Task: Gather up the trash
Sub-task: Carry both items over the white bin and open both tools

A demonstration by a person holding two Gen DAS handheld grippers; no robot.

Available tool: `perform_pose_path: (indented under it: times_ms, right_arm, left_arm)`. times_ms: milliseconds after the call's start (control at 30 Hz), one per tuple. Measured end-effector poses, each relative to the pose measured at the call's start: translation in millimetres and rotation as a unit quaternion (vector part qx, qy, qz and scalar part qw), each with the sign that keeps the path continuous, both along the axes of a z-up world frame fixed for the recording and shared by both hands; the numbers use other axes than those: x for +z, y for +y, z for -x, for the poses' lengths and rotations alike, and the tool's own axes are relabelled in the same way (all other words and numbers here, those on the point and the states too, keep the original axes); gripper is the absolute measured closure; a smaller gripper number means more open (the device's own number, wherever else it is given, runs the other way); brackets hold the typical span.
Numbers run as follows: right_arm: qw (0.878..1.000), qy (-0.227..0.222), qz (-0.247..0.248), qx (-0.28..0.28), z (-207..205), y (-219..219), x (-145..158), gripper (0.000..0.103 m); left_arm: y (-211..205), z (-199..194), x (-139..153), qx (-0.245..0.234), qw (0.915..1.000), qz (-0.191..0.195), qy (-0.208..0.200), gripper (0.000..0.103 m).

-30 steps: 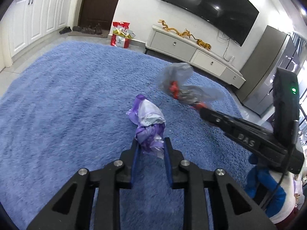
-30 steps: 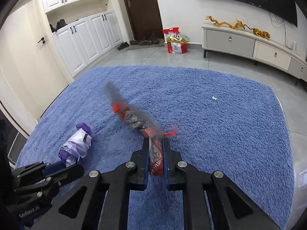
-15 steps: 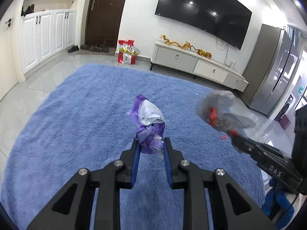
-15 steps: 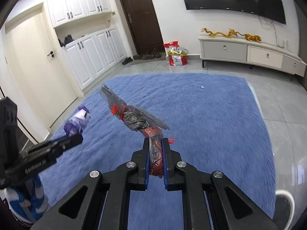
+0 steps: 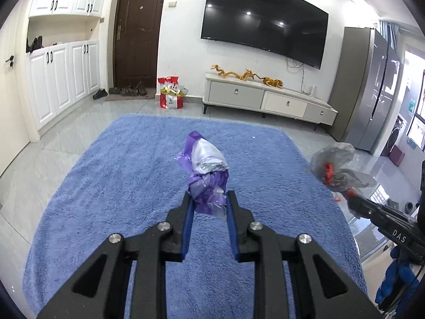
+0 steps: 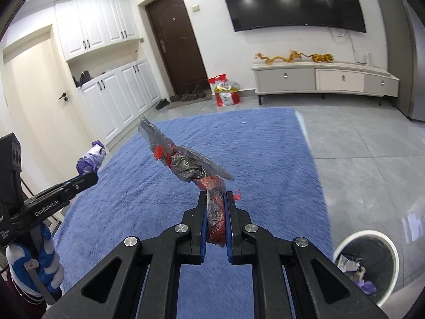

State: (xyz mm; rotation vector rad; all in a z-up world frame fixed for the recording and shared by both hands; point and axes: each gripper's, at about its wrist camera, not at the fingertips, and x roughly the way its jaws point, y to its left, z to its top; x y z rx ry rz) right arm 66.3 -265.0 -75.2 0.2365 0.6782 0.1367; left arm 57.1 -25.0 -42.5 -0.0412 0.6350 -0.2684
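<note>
My left gripper (image 5: 209, 199) is shut on a crumpled purple and silver wrapper (image 5: 205, 170), held up above the blue rug (image 5: 119, 186). My right gripper (image 6: 216, 199) is shut on a twisted grey and red plastic bag (image 6: 186, 162) that sticks out up and to the left. The left wrist view shows that bag (image 5: 337, 167) at the right, on the tip of the right gripper (image 5: 352, 202). In the right wrist view the purple wrapper (image 6: 90, 159) and the left gripper (image 6: 91, 178) are at the left. A white-rimmed trash bin (image 6: 364, 263) with wrappers inside stands at the lower right.
The rug lies on a glossy grey tile floor (image 6: 372, 146). A white TV cabinet (image 5: 268, 101) stands at the far wall under a wall TV, with a red bag (image 5: 171, 95) beside it and shoes by the dark door (image 5: 136, 34). White cupboards (image 5: 61, 79) line the left.
Both grippers have risen off the rug and swung right, each still holding its piece of trash. The trash bin has come into the right wrist view at the lower right.
</note>
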Motion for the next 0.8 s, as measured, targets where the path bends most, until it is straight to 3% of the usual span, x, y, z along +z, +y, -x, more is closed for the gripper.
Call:
perform_pose_path:
  times_ms: [533, 800]
  right_arm:
    - [0.996, -0.033, -0.023, -0.080, 69, -75, 6, 0.092]
    - [0.987, -0.023, -0.045, -0.152, 107, -136, -19, 0.092]
  left_arm:
    - [-53, 32, 20, -0.034, 0.9983, -0.036, -0.031, 0.081]
    - [-121, 32, 10, -0.103, 0.9929, -0.060, -0.008, 0.081]
